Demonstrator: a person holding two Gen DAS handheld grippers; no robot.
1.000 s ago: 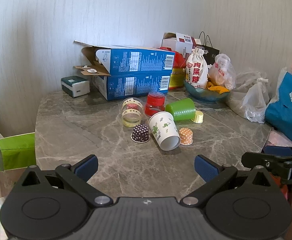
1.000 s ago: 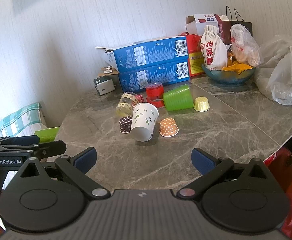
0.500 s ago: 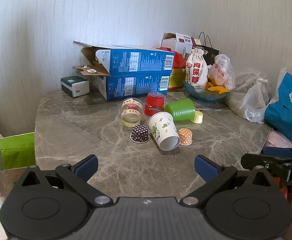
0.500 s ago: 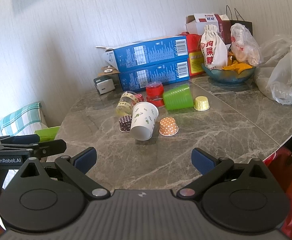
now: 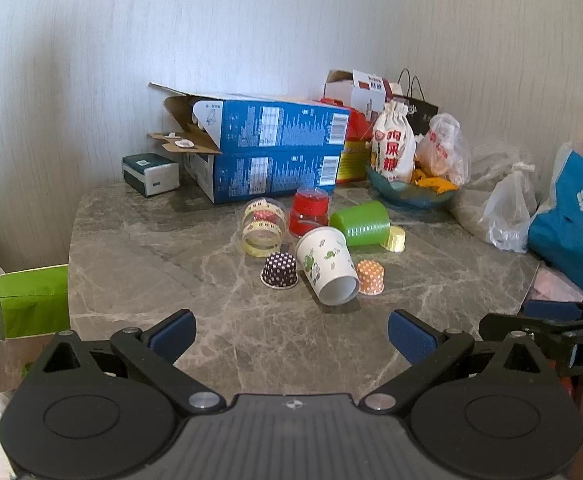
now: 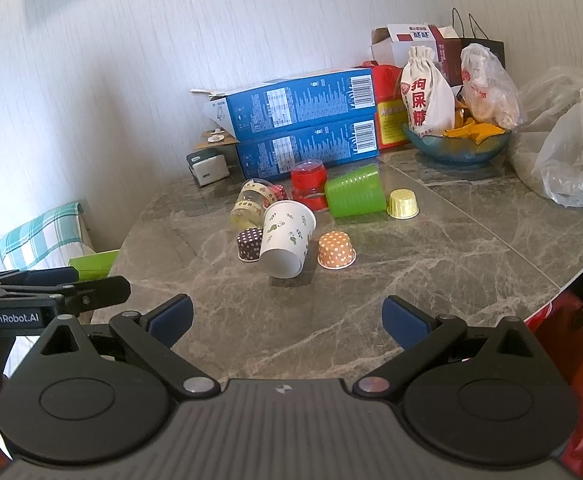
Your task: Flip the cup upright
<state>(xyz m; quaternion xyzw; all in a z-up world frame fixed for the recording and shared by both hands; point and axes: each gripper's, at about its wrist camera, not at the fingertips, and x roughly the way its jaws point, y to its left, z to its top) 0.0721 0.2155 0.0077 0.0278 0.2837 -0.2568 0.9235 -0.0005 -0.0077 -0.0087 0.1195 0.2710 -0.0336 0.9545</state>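
A white paper cup with green prints [image 5: 326, 270] [image 6: 286, 239] lies on its side on the marble table [image 5: 171, 264], mouth toward me. A green cup [image 5: 360, 224] [image 6: 354, 196] and a clear taped cup [image 5: 261, 227] [image 6: 251, 205] also lie on their sides. A red cup [image 5: 310, 212] [image 6: 308, 185], a dark dotted cup [image 5: 279, 270] [image 6: 250, 243], an orange dotted cup [image 5: 370, 277] [image 6: 336, 249] and a yellow cup [image 5: 396, 238] [image 6: 402, 204] stand mouth down. My left gripper [image 5: 291, 338] and right gripper [image 6: 287, 320] are open and empty, well short of the cups.
Two stacked blue boxes [image 5: 271, 152] [image 6: 303, 120], a small green box [image 5: 150, 173], a blue bowl with bags [image 6: 455, 144] and plastic bags [image 6: 567, 160] line the back and right. A blue bag [image 5: 571, 224] is at the right. The table edge curves near the right gripper.
Both grippers have crept slightly closer to the cups. The cups have not moved and both grippers stay open.
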